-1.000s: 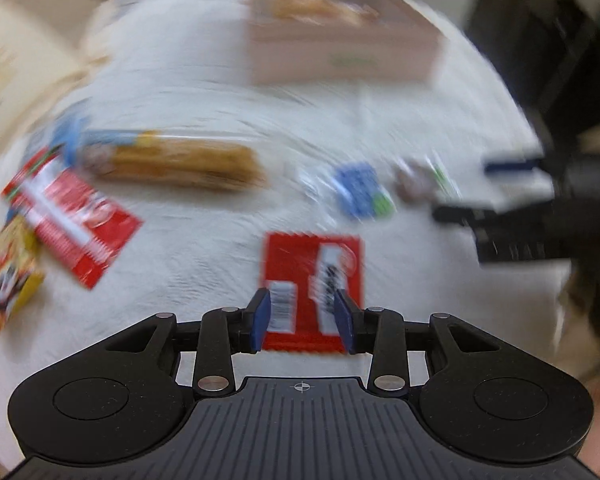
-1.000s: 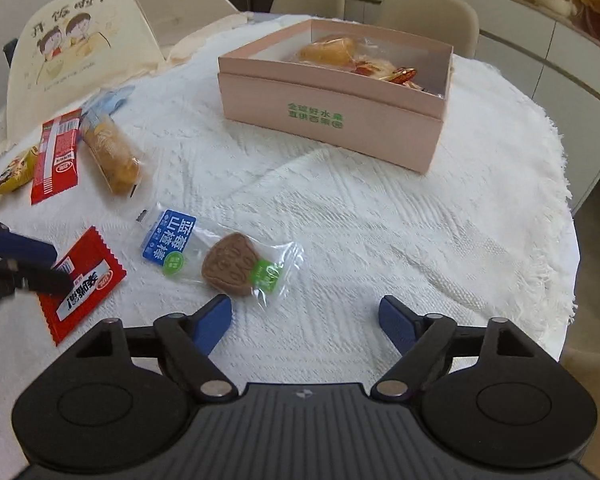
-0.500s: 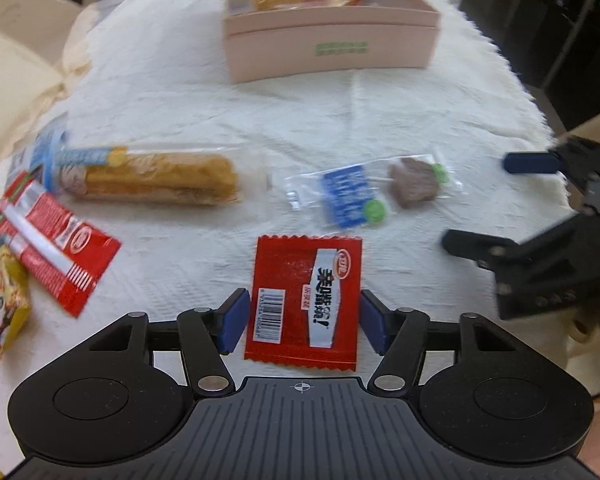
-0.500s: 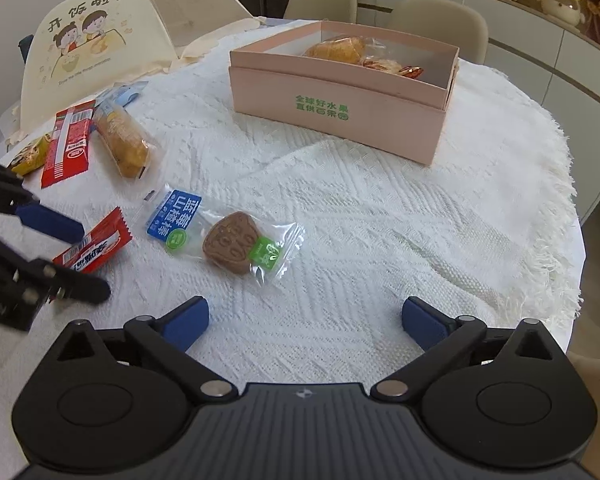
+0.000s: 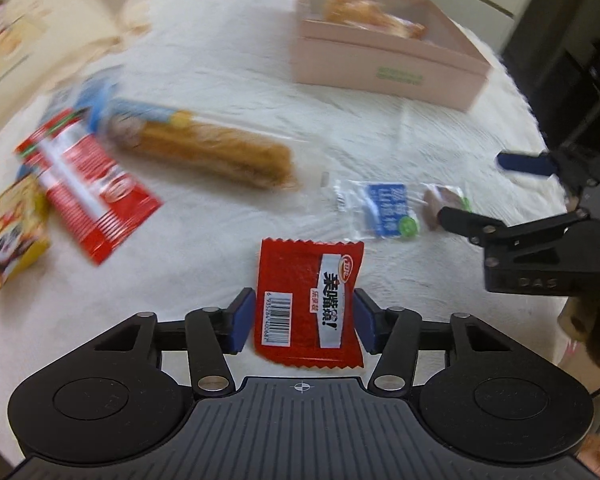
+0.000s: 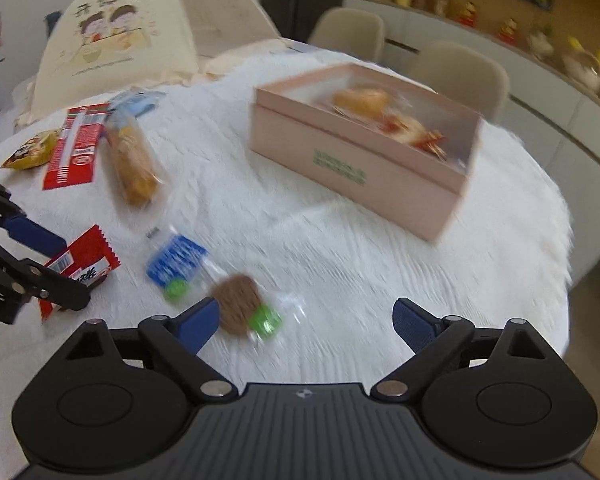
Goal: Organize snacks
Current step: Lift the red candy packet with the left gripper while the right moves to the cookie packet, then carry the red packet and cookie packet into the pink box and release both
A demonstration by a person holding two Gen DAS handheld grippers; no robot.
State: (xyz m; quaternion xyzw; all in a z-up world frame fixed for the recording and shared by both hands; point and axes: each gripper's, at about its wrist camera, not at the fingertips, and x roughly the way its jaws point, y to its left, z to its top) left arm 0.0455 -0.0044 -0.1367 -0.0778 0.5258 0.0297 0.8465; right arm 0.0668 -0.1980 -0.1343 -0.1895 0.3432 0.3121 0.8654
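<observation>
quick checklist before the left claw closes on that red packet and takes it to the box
1. Red packet sits between the left claw's fingers: ok.
2. Fingers touching the packet's edges: cannot tell.
3. Pink box open on top, with room beside the snacks inside: ok.
4. Right claw open, holding nothing: ok.
5. Right claw out of the way: not ok, it hovers at the brown cookie pack close by.
6. View sharp enough: not ok, motion blur.

Even, bright indoor light, soft shadows; both views motion-blurred across the table (image 5: 228, 60) and pink box (image 6: 364, 168), strong fisheye bending at edges, near black housings sharp.
</observation>
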